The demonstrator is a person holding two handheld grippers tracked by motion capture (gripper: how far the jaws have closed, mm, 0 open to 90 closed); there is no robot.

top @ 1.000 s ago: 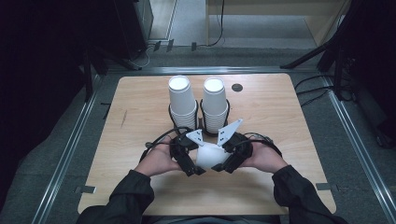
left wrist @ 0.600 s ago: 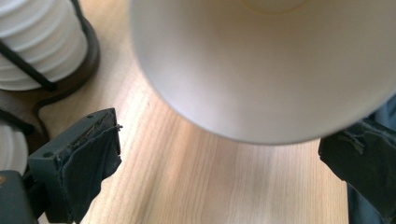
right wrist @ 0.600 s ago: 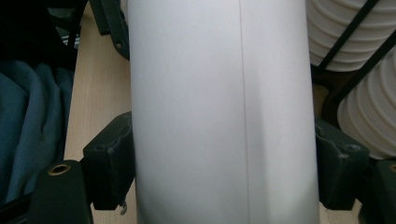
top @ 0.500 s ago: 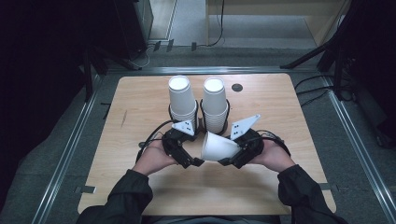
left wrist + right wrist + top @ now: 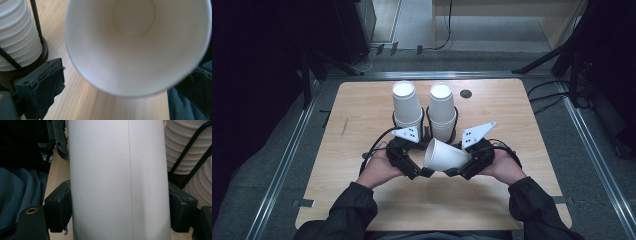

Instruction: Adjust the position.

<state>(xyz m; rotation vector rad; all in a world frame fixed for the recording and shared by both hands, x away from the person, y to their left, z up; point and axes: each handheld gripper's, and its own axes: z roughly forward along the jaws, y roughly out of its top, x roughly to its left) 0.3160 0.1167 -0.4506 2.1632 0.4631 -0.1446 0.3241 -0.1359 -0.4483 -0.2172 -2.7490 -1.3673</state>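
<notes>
Right tool (image 5: pixel 462 167) clamped on paper cup (image 5: pixel 444 156), jaws pressing both walls; cup held sideways above worktop (image 5: pixel 522 130), mouth facing left tool (image 5: pixel 419 167), probably for handover. Left tool open, off rim. Two cup stacks (image 5: pixel 424 107) just behind.

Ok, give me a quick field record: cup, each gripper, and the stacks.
cup: single white paper cup, lying sideways above the table, mouth toward the left gripper
right gripper: shut on cup, fingers pressing both sides
left gripper: at the cup's mouth, off the cup; open or shut unclear
stacks: two, upright in black holders
table: wooden
</notes>
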